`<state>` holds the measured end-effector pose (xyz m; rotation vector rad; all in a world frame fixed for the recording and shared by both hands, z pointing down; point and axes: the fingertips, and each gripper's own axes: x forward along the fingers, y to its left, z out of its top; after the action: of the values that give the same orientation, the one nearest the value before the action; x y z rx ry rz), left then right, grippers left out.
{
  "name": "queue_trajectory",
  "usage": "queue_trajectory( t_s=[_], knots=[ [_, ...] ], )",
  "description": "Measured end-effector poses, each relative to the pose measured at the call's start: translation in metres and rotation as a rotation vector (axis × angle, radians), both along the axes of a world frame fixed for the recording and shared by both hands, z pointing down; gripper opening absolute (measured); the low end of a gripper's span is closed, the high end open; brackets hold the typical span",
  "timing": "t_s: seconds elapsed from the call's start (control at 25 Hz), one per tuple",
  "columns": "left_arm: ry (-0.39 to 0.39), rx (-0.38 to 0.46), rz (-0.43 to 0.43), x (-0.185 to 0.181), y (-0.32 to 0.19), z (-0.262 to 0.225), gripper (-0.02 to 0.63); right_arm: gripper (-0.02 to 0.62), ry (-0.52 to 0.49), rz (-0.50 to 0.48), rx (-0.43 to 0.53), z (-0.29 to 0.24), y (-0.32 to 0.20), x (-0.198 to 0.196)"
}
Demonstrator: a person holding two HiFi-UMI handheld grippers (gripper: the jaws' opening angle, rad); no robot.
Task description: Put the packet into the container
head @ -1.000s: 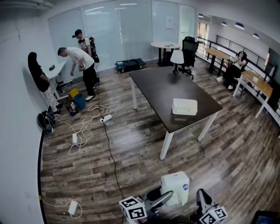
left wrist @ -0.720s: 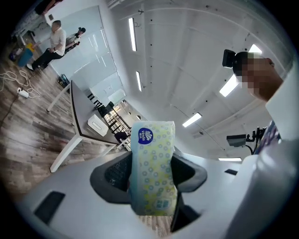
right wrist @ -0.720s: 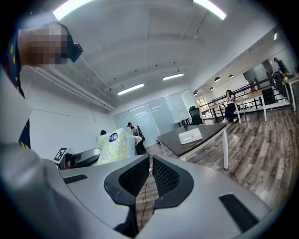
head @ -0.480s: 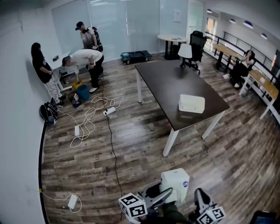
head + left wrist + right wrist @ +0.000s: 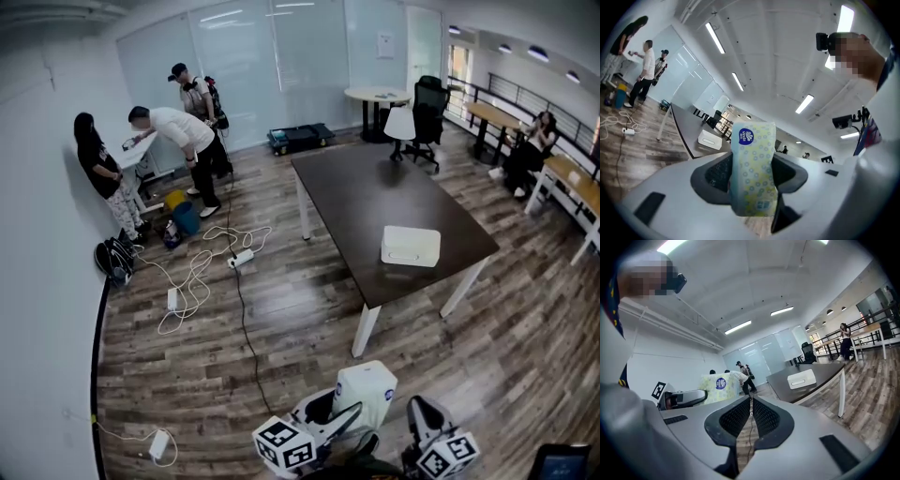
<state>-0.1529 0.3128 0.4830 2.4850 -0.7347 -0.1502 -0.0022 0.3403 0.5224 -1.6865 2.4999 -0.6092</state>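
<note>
My left gripper (image 5: 751, 176) is shut on a pale tissue packet (image 5: 752, 169) with a blue round logo; it stands upright between the jaws. In the head view the packet (image 5: 364, 396) is at the bottom centre, held by the left gripper (image 5: 330, 422). My right gripper (image 5: 419, 420) is beside it at the bottom right, and in its own view the right gripper (image 5: 751, 404) is shut with nothing in it; the packet (image 5: 721, 386) shows to its left. A white container (image 5: 411, 246) lies near the front right corner of the dark table (image 5: 366, 195), well ahead of both grippers.
Cables and a power strip (image 5: 242, 258) trail over the wood floor left of the table. Three people (image 5: 178, 141) stand by the far left wall. Chairs (image 5: 424, 105) and desks stand at the back right, where a person (image 5: 530, 150) sits.
The head view has shifted a little, so the table and container sit slightly lower and to the right. The bent-over person by the wall has straightened. Both grippers stay at the bottom.
</note>
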Motion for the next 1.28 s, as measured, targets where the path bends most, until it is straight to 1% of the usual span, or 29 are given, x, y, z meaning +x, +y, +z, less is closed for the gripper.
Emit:
queue_trajectory(
  t_s=[0.08, 0.16, 0.24, 0.32, 0.48, 0.56, 0.76, 1.0, 1.28],
  knots=[
    [-0.059, 0.019, -0.003, 0.014, -0.012, 0.004, 0.232, 0.012, -0.004, -0.030, -0.010, -0.011, -0.017, -0.002],
    [-0.101, 0.027, -0.002, 0.031, -0.027, 0.006, 0.232, 0.012, 0.002, -0.059, -0.005, -0.023, -0.034, 0.001],
    [-0.134, 0.035, 0.004, 0.049, -0.041, 0.005, 0.232, 0.012, 0.018, -0.071, 0.000, -0.028, -0.052, 0.014],
    [-0.176, 0.047, 0.005, 0.065, -0.055, 0.004, 0.232, 0.012, 0.012, -0.075, -0.005, -0.027, -0.069, 0.030],
    [-0.277, 0.090, 0.005, 0.090, -0.076, 0.008, 0.232, 0.012, 0.004, -0.055, -0.011, -0.027, -0.097, 0.058],
    [-0.294, 0.097, 0.011, 0.101, -0.084, 0.011, 0.232, 0.012, -0.006, -0.049, -0.012, -0.025, -0.106, 0.067],
    [-0.320, 0.082, 0.023, 0.118, -0.101, 0.015, 0.232, 0.012, -0.021, -0.034, -0.030, -0.019, -0.119, 0.085],
    [-0.362, 0.078, 0.028, 0.124, -0.124, 0.023, 0.232, 0.012, -0.023, -0.021, -0.059, -0.006, -0.132, 0.100],
    [-0.390, 0.083, 0.057, 0.136, -0.168, 0.033, 0.232, 0.012, -0.011, -0.001, -0.085, 0.001, -0.168, 0.113]
  ],
)
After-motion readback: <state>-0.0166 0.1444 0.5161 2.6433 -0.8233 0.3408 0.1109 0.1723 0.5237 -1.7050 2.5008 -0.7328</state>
